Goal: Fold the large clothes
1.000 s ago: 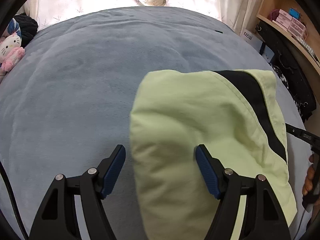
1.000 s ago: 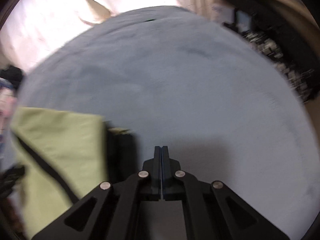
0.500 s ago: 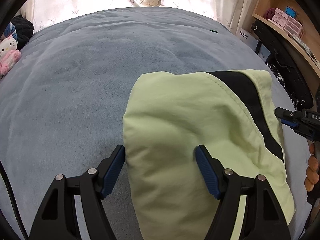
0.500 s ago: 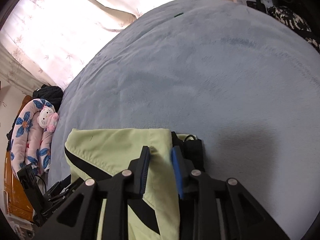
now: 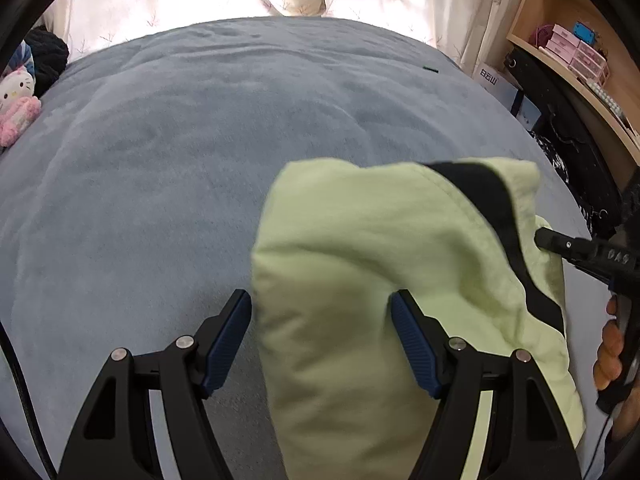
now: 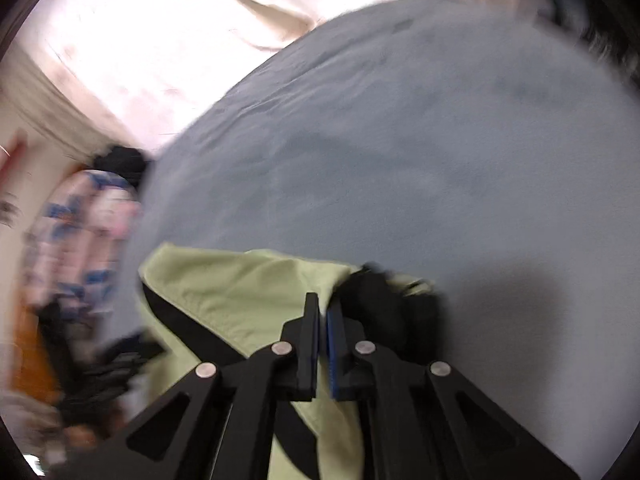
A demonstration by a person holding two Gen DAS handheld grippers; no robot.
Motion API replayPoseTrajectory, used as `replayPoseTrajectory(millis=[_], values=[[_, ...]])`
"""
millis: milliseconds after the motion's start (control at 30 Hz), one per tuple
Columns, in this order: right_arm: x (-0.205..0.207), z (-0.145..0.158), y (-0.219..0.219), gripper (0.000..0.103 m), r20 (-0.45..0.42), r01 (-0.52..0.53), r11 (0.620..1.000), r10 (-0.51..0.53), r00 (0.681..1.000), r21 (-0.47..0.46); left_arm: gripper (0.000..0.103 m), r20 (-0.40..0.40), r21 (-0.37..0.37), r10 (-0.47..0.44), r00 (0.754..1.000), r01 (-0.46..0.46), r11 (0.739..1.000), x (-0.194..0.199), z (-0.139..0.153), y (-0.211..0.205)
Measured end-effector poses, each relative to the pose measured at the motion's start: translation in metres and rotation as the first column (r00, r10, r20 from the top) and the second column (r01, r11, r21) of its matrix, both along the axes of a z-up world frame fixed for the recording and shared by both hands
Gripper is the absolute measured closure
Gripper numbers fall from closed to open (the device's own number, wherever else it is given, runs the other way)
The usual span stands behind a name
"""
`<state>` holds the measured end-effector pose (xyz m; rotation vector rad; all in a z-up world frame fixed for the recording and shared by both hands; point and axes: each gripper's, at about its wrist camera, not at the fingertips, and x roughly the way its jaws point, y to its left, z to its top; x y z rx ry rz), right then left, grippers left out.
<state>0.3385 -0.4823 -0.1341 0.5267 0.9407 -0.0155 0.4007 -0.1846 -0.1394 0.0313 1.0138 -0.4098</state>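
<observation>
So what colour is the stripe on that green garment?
Black, a broad band across the light green garment; the left wrist view shows the stripe best.

**Our two grippers over the fold**

Our left gripper (image 5: 320, 320) points steeply down with its jaws standing wide, the blue pads (image 5: 412, 340) well apart and pressing on nothing. Our right gripper (image 6: 323, 316) also slants downward; its jaws have just been closing and now sit nearly together, pinching an edge of the green garment (image 6: 248, 292). In the left wrist view our right hand (image 5: 612, 344) wraps that gripper's handle.
</observation>
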Motion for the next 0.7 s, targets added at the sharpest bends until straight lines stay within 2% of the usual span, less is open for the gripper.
replayPoseTrajectory(millis=[67, 133, 233, 333, 467, 600, 700], values=[[-0.001, 0.006, 0.005, 0.101, -0.01, 0.078, 0.988, -0.08, 0.997, -0.135, 0.032, 0.011, -0.021, 0.015, 1.0, -0.015, 1.0, 0.003, 0.006, 0.003], [0.005, -0.002, 0.007, 0.101, -0.061, 0.116, 0.966, -0.134, 0.989, -0.233, 0.032, 0.008, -0.04, 0.03, 1.0, -0.029, 0.999, 0.007, 0.008, 0.005], [0.017, -0.022, 0.009, 0.101, -0.134, 0.136, 0.936, -0.188, 0.973, -0.326, 0.032, -0.019, -0.059, 0.034, 0.999, -0.035, 0.998, 0.015, 0.003, 0.001], [0.026, -0.041, 0.012, 0.101, -0.175, 0.129, 0.92, -0.206, 0.963, -0.371, 0.03, -0.033, -0.023, 0.03, 0.999, -0.031, 0.999, 0.02, -0.009, -0.008], [0.029, -0.037, 0.011, 0.1, -0.19, 0.114, 0.912, -0.202, 0.961, -0.393, 0.03, -0.072, -0.036, 0.044, 0.996, -0.047, 0.998, 0.026, -0.014, -0.007], [0.02, -0.005, 0.013, 0.091, -0.156, 0.107, 0.915, -0.179, 0.971, -0.388, 0.031, -0.066, -0.016, 0.035, 0.997, -0.036, 0.999, 0.023, -0.004, -0.003], [0.014, 0.024, 0.017, 0.091, -0.081, 0.128, 0.924, -0.167, 0.983, -0.36, 0.032, -0.026, -0.046, 0.029, 0.999, -0.03, 0.998, 0.02, 0.015, 0.001]])
